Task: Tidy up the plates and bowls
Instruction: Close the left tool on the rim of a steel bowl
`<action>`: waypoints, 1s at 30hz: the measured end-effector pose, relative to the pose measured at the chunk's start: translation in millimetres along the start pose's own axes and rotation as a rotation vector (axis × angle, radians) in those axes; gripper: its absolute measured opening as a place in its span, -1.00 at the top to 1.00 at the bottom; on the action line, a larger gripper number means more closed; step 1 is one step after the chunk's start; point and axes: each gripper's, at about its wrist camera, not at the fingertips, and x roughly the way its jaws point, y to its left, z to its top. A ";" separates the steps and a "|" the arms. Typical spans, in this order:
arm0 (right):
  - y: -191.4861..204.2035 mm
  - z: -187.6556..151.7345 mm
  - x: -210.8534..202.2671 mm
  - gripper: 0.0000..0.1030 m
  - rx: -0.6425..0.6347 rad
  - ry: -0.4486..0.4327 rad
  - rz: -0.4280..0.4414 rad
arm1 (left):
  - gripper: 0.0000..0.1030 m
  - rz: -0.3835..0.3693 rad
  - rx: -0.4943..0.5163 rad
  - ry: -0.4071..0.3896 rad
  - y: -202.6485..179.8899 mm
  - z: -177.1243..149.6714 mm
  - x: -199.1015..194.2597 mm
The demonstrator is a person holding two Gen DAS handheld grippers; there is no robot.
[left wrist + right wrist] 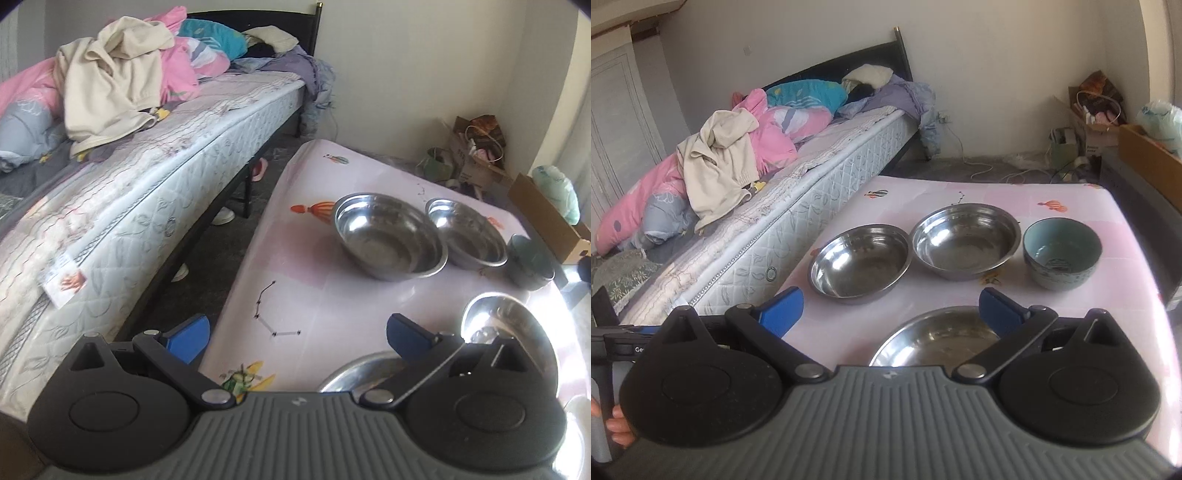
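Note:
Two steel bowls stand side by side on the pink table: one at the left (860, 268) (388, 236) and one at the middle (964, 240) (466, 232). A teal ceramic bowl (1062, 251) (530, 260) stands to their right. A steel plate (942, 338) (364, 373) lies nearest me. Another shiny steel dish (509, 325) shows at the right in the left wrist view. My left gripper (295, 334) is open and empty above the table's near left edge. My right gripper (891, 314) is open and empty, with its right finger (1001, 314) over the plate.
The pink patterned tablecloth (960, 192) covers the table. A bed (798, 184) with piled clothes and bedding runs along the left. Cardboard boxes and bags (1097, 107) stand in the far right corner. The left gripper's handle and a hand (613, 406) show at the left edge.

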 end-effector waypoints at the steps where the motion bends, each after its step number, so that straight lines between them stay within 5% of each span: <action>1: -3.0 5.7 15.2 -0.97 0.018 0.018 0.010 | -0.99 -0.006 0.005 -0.004 -0.5 6.8 9.1; 5: -14.1 23.1 77.0 -0.89 0.087 0.094 0.029 | -0.90 -0.018 0.030 0.026 -3.8 36.1 49.8; 10: -23.1 31.9 150.1 -0.66 0.120 0.183 0.028 | -0.85 -0.145 -0.077 0.068 4.3 69.3 98.9; 17: -35.1 33.6 210.0 -0.21 0.184 0.266 0.034 | -0.84 -0.097 -0.102 0.142 -7.6 97.3 155.9; 22: -41.2 31.3 227.1 0.04 0.244 0.298 0.066 | -0.48 -0.065 -0.095 0.204 -14.6 105.4 185.3; 30: -43.6 25.5 238.6 0.41 0.289 0.325 0.086 | 0.35 -0.054 -0.130 0.281 -22.2 106.8 208.0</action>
